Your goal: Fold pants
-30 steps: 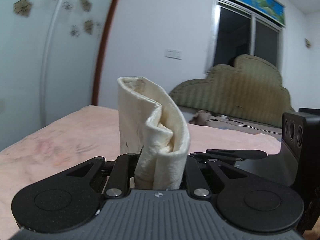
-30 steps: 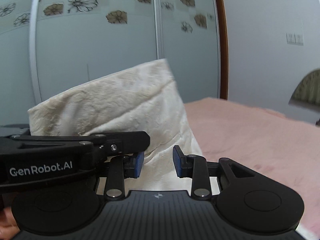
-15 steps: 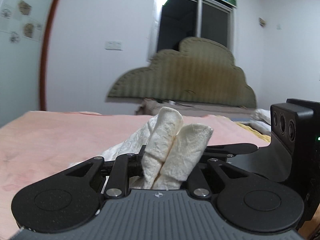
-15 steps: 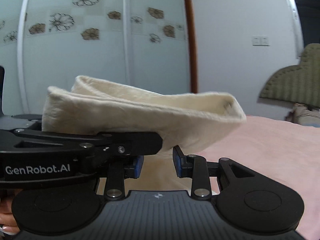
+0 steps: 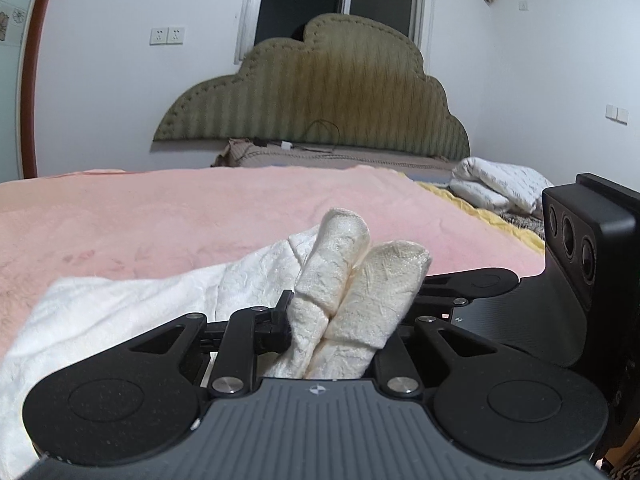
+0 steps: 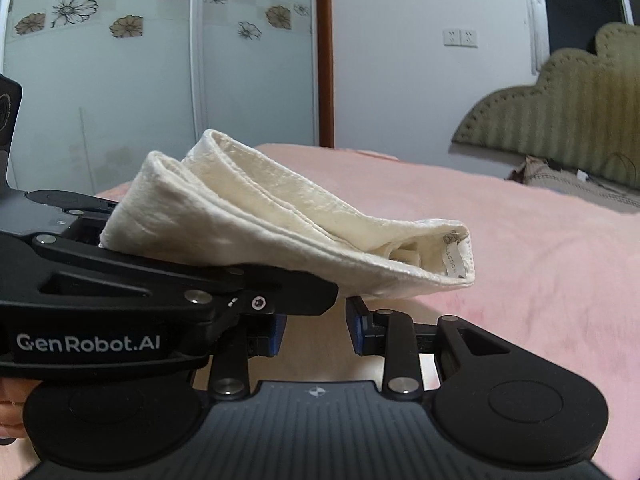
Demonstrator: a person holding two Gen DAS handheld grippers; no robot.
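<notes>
The left gripper (image 5: 340,320) was clamped on a doubled roll of the cream, textured-fabric pants (image 5: 352,276), which stuck up as two rounded lobes from between its black fingers at the lower middle of the left wrist view. The rest of the garment spilled away to the lower left onto the pink fleece blanket (image 5: 160,208) covering the bed.

In the right wrist view the folded bundle ran lengthwise from centre left to centre right. It rested on top of the left gripper's black arm, and its open end with the waistband pointed right. It sat above and just beyond the right gripper (image 6: 316,332), whose blue pads (image 6: 358,330) stood apart with pale cream showing in the gap. Whether they pinched cloth there, I could not tell. Judging by this, the left hand carried the fold and was the nearer one for laying it down on the blanket ahead.

White lettering on the left gripper's side read "GenRobot.AI" (image 6: 88,343). A small sewn label (image 6: 452,258) inside the waistband showed "LECTION", the rest hidden.
</notes>
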